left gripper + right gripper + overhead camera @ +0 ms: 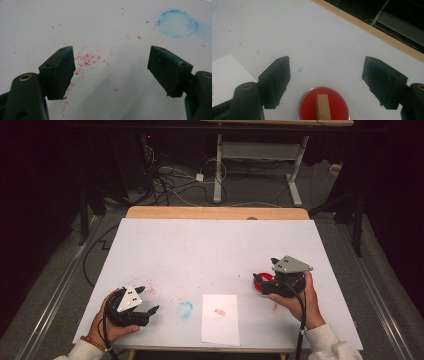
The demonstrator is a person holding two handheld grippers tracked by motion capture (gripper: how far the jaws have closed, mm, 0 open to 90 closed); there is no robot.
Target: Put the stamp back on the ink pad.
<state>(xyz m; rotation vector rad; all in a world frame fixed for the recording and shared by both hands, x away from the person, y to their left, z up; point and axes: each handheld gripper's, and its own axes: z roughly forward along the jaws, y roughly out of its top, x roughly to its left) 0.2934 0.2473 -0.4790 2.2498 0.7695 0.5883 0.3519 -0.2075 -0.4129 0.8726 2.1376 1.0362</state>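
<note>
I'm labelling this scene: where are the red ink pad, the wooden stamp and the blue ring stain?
Red ink pad (308, 107): right gripper view, its red surface.
Wooden stamp (323, 108): right gripper view, its handle.
Blue ring stain (178, 23): left gripper view, its middle.

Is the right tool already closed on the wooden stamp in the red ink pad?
No. The right tool is open, jaws wide apart either side of the wooden stamp standing on the red ink pad.

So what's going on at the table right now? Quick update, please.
Left gripper open, empty, over red specks. Right gripper open above red ink pad with wooden stamp standing in it. Stamped paper between hands.
</note>
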